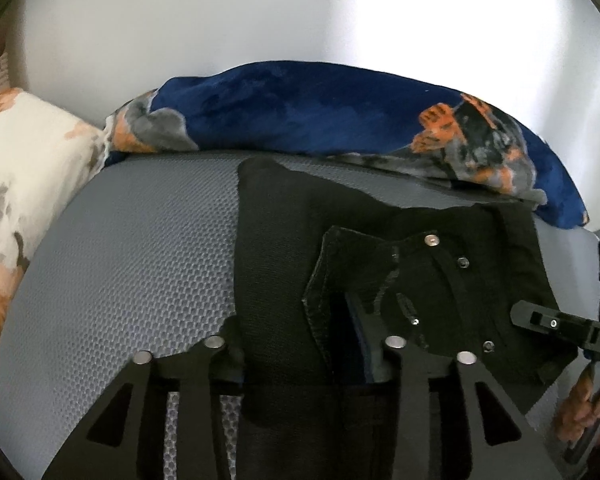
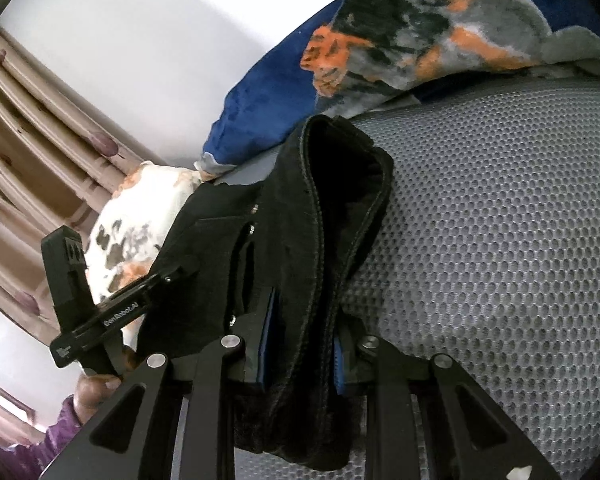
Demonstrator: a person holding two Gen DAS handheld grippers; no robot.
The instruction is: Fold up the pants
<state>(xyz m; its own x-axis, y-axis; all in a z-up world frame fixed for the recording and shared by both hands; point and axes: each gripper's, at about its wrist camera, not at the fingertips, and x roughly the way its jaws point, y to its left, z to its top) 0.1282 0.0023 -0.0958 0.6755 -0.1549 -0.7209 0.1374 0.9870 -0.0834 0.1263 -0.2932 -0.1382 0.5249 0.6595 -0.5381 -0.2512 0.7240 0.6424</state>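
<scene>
On the far left of the left wrist view a white pillow with orange and grey blotches (image 1: 24, 168) leans at the edge of the grey mesh mattress (image 1: 140, 248), and a blue blanket with orange and grey print (image 1: 320, 120) runs along the back against a pale wall (image 1: 220, 20). The black pants (image 1: 284, 264) lie folded on the mattress, right of centre, their long axis running from the near edge away toward the blanket, with the waistband end and its metal buttons (image 1: 432, 241) turned over to the right. The left gripper (image 1: 300, 364) stands with its jaws apart, the pants' cloth lying between them and its pads not visibly pressing on it. At the right edge the tip of the other tool pokes in above a person's hand (image 1: 584, 412). In the right wrist view a curtain (image 2: 28, 184) hangs on the left, with a purple sleeve (image 2: 56, 436) low in the corner. The right gripper (image 2: 300, 364) is clamped on a thick bunched fold of the pants (image 2: 312, 280), blue pads (image 2: 268, 344) squeezing it from both sides; that fold rises from the jaws up and away toward the blanket (image 2: 420, 32), over the mesh on the right
</scene>
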